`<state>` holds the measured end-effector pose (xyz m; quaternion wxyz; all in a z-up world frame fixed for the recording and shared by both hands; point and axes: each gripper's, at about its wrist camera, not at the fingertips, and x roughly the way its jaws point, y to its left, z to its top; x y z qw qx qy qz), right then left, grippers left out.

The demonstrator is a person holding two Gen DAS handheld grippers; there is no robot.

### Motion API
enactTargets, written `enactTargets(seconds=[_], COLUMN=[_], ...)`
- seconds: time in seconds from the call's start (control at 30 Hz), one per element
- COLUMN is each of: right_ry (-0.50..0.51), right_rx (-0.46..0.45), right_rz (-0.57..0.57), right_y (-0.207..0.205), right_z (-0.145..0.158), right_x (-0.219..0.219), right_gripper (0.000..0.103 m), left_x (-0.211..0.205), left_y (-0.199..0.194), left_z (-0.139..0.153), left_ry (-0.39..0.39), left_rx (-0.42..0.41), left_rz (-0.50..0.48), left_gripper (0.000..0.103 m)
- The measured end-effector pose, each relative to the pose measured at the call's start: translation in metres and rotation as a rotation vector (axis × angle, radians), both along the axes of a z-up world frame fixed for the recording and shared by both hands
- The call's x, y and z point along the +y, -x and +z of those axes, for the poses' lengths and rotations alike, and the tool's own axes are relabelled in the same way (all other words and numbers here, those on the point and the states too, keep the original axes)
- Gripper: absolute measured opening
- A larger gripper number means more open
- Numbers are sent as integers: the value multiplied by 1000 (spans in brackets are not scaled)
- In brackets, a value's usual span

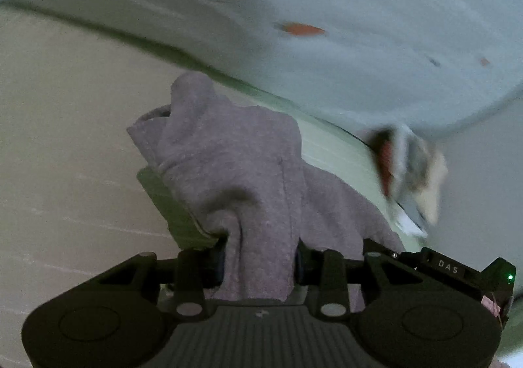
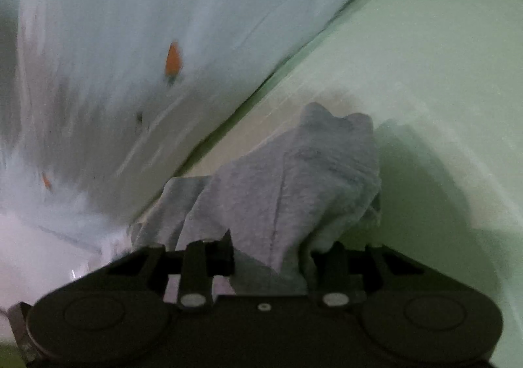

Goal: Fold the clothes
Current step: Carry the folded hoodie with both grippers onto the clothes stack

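The garment (image 1: 242,172) pinched between the left gripper's (image 1: 260,261) fingers was a soft, matt grey knit with a fuzzy, fleece-like nap and a stitched seam running down it. The same cloth (image 2: 287,185) bunched between the right gripper's (image 2: 271,261) fingers looked equally nappy and dull. Both grippers were of matt black plastic, with small pale metal pivot pins (image 2: 193,299) near the finger bases and a ribbed panel (image 1: 261,335) on the left one's body. Beyond the fingers lay a pale, thin sheet (image 1: 359,8), smooth and matt, printed with orange marks (image 1: 302,29). Under the garment was a smooth pale-green surface (image 2: 425,74) with a flat finish.
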<state>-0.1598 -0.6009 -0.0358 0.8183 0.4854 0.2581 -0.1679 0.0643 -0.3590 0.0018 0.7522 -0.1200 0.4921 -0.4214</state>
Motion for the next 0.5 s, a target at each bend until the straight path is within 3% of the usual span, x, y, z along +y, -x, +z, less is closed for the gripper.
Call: enactTargets(seconds=[0.23,0.37,0.5], right_ry=[-11,-39,-44], right_rx=[-70,-151,-232], right_rz=[-285,-416,-474], right_y=[124,184,223], right_z=[22,22,24], right_x=[-40,-92,-166], right_gripper=[34,34,34], left_x=[-101,-181,-275], left_y=[48,96,129], left_z=[27,42,57], left_ry=[82,142,175], left_rx=[-45,-110,-164], left_rz=[-264,-354,-410], left_gripper=[37,37,37])
